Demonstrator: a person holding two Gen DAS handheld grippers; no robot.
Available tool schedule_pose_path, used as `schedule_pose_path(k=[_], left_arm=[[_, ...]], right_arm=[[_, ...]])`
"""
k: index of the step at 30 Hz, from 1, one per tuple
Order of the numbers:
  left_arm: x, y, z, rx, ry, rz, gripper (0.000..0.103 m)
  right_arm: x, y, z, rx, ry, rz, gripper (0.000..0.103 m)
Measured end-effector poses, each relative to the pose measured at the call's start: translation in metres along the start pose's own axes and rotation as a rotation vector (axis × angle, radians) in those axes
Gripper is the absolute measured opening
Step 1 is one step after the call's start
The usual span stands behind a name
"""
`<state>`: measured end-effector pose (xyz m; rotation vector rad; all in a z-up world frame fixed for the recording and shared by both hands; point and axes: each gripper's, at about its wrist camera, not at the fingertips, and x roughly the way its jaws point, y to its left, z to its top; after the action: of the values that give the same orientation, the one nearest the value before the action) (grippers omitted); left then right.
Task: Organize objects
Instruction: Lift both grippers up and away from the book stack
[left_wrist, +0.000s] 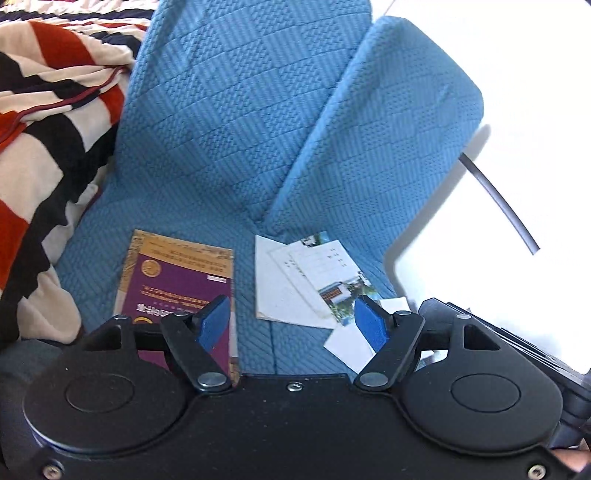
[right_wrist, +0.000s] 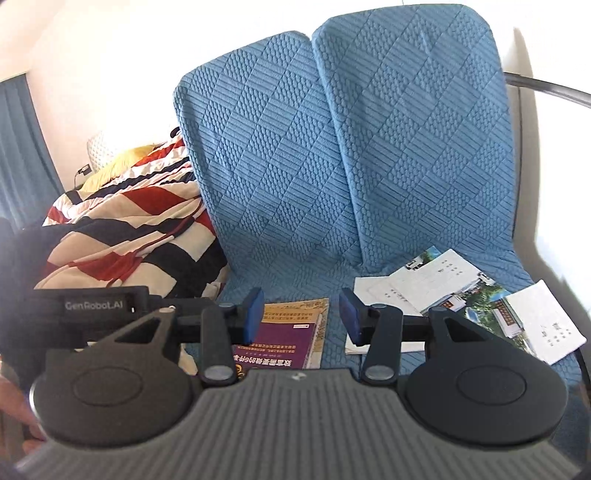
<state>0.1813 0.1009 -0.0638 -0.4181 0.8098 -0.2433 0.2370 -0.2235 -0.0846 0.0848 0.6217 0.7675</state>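
Observation:
A purple and gold book (left_wrist: 177, 280) lies flat on the blue sofa seat (left_wrist: 243, 206); it also shows in the right wrist view (right_wrist: 284, 339). To its right lies a loose pile of white leaflets and photo brochures (left_wrist: 314, 280), also in the right wrist view (right_wrist: 458, 291). My left gripper (left_wrist: 291, 325) is open and empty, just above the seat between book and pile. My right gripper (right_wrist: 301, 314) is open and empty, over the gap between book and pile. Part of the left gripper's body (right_wrist: 92, 304) shows at the left of the right wrist view.
A striped red, black and cream blanket (right_wrist: 129, 229) is heaped on the left of the sofa. Two blue back cushions (right_wrist: 332, 147) stand upright behind the seat. A white wall and a dark cable (left_wrist: 498, 203) are at the right.

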Motion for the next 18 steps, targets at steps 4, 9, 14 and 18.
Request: schedule_pose_path(k=[4,9,14,18], left_arm=[[-0.006,-0.010,-0.004,-0.003,-0.017,-0.012,0.083],[-0.009,-0.019,-0.007,0.011,-0.031,-0.010,0.095],[-0.008,-0.028,-0.012,0.051,-0.038,0.011,0.099],[-0.004,-0.035,-0.019,0.069,-0.039,0.013,0.102]], right_arm=[[-0.010,-0.007,-0.005,0.001,-0.002,-0.021,0.049],[-0.015,-0.013,-0.013,0.018,0.013,-0.042,0.049],[-0.018,-0.015,-0.022,0.014,0.026,-0.061,0.049],[-0.018,-0.021,-0.029,0.019,0.037,-0.089,0.051]])
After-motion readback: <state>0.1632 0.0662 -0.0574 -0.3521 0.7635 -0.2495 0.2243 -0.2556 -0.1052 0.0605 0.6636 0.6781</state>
